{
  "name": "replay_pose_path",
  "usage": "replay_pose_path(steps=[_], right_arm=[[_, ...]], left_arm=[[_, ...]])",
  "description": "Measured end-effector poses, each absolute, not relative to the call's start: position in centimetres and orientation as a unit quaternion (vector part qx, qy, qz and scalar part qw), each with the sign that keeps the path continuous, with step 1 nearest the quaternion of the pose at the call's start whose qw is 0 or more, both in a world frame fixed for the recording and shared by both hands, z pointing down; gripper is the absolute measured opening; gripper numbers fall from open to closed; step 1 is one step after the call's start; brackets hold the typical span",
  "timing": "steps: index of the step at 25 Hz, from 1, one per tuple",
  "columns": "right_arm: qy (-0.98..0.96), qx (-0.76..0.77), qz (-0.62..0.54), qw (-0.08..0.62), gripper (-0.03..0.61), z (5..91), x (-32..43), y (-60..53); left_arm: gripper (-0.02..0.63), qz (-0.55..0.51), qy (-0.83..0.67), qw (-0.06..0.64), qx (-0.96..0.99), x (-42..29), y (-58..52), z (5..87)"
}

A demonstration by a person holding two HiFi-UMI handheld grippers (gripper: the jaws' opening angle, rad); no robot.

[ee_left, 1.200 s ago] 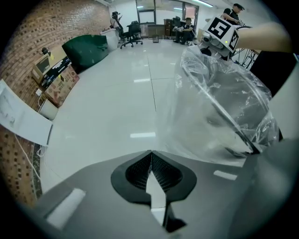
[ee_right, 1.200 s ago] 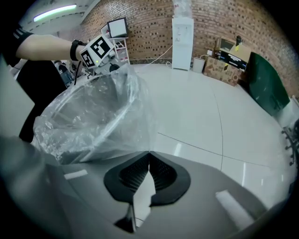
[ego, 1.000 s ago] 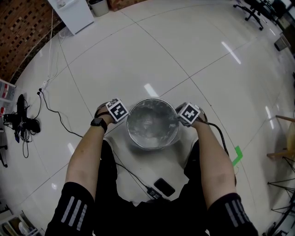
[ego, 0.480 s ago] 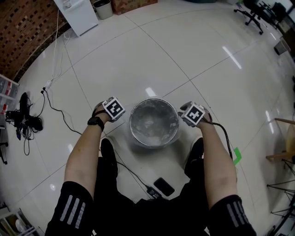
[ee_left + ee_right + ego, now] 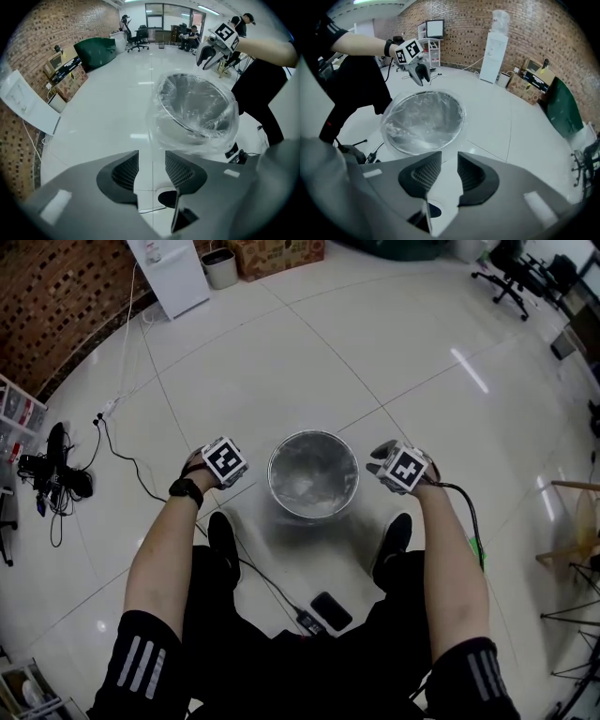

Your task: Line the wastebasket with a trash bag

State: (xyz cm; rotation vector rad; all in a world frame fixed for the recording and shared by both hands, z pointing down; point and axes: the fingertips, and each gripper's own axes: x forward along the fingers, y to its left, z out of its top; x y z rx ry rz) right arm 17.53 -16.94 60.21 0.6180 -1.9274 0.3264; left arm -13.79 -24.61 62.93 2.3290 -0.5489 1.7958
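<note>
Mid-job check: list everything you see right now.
wastebasket: one, silver, middle of the floor
trash bag: one, clear, lining the wastebasket, folded over its rim
device: one, black, floor, on a cable
cables: several, black, floor at left
water dispenser: one, white, by the brick wall
cardboard box: one, brown, near that wall
office chair: one, black, far corner
left gripper: one, grey, jaws just opened, empty
right gripper: one, grey, jaws just opened, empty

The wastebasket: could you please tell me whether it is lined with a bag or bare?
Lined. A clear trash bag fills the wastebasket and drapes over its rim in both gripper views.
</note>
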Motion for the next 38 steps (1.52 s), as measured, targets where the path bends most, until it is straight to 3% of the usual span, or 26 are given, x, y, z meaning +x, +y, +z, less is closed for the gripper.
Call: replay_pose_path(steps=[7,11,15,18,31,38], right_arm=[[-0.804,0.213,0.181,0.526,0.12,60.2,16.2,-10.5],[-0.799,0.214,0.202,0.525,0.121,60.9,15.3,-8.4],[-0.805,0.211,0.216,0.511,0.129,61.8,13.5,-8.0],[-0.797,0.207,0.241,0.514,0.141,62.9,13.0,-7.5],[-0.799,0.195,0.3,0.483,0.149,68.9,11.6,-7.6],[-0.786,0.184,0.306,0.504,0.15,70.6,11.1,-6.3]], left_arm=[[0.178,0.603,-0.132,0.072,0.784,-12.9,-17.7,61.8],[0.178,0.63,-0.086,0.132,0.76,-12.2,-11.5,62.6],[0.179,0.58,-0.103,0.08,0.804,-8.7,-11.9,62.8],[0.181,0.554,-0.113,0.106,0.818,-6.6,-11.2,64.0],[0.184,0.585,-0.119,0.097,0.796,-6.1,-11.5,69.1],[0.184,0.595,-0.109,0.11,0.789,-6.3,-11.1,70.9]])
